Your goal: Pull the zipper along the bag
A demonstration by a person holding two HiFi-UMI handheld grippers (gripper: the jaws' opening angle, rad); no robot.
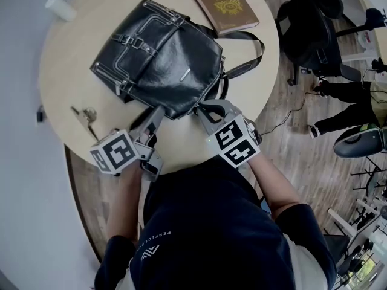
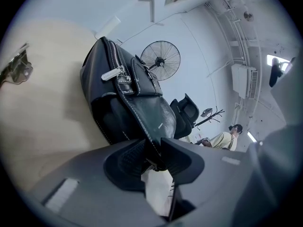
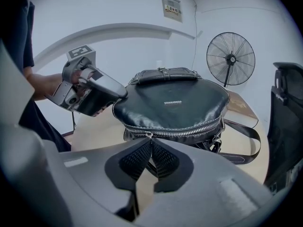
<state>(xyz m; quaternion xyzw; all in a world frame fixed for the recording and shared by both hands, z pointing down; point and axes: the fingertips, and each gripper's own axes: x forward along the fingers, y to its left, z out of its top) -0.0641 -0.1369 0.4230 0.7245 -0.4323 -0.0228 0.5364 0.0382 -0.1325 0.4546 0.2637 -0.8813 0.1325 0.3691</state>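
Bag (image 1: 162, 59) edge between left tongs (image 2: 152, 150) — zipper pull (image 3: 148, 135) pinched in right tongs (image 3: 150, 151)

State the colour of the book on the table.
The book is brown with a gold emblem on its cover; the head view shows it best.

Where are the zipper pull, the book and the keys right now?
zipper pull (image 3: 147, 135): right gripper view, on its metal slider.
book (image 1: 224, 6): head view, on the middle of its brown cover.
keys (image 1: 86, 115): head view, on the middle of the bunch.
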